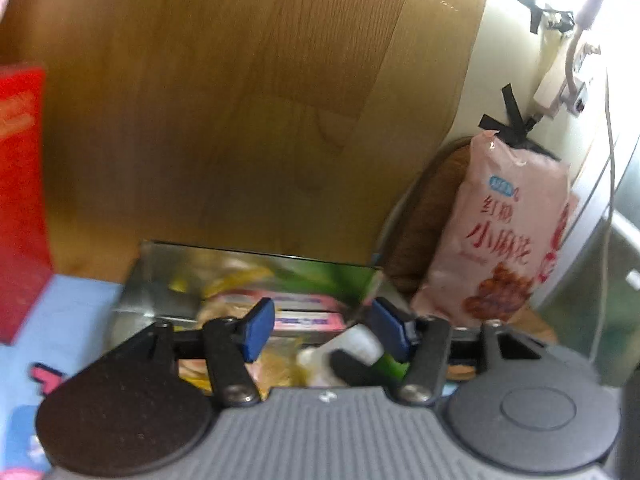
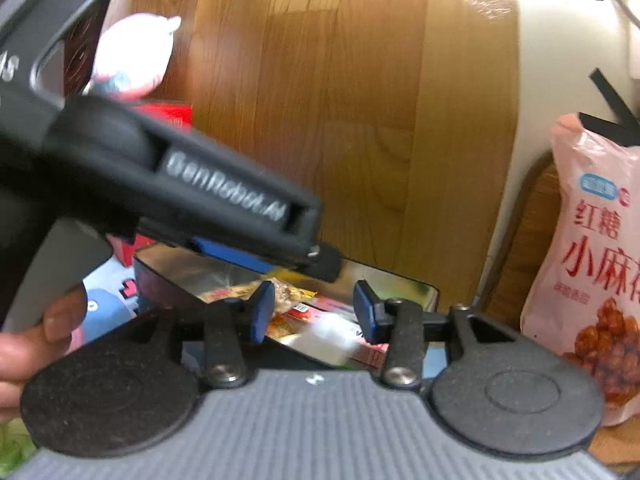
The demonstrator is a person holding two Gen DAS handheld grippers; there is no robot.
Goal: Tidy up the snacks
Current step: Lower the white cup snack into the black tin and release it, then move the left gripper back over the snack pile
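Between the left gripper's (image 1: 322, 330) blue fingers (image 1: 258, 330), in the left wrist view, sits a shiny metal tray (image 1: 160, 276) packed with small wrapped snacks (image 1: 288, 314). The fingers stand well apart with nothing clamped; a white piece just below the right finger is blurred, and I cannot tell whether it touches the pad. That open stance directly over the tray suggests the gripper is either about to pick a packet or has nothing more to set down there. Beyond the right finger a tall pink snack bag (image 1: 504, 232) leans upright against a brown cushion (image 1: 424, 216), probably propped so its face stays readable. Far out past the left finger stands a red box (image 1: 20, 200) on a pale blue mat (image 1: 76, 312).

From the right wrist view, the right gripper's (image 2: 316, 312) fingers (image 2: 262, 312) are likewise spread and empty, aimed at the same tray (image 2: 168, 276), whose packets (image 2: 292, 300) show in the gap between them. Ahead of the left finger, the left gripper (image 2: 224, 196) reaches across and hangs above the tray's far rim, held by a hand (image 2: 36, 336). The pink bag (image 2: 600, 264) stands well off to the right finger's side, outside the tray, so it likely remains to be sorted.
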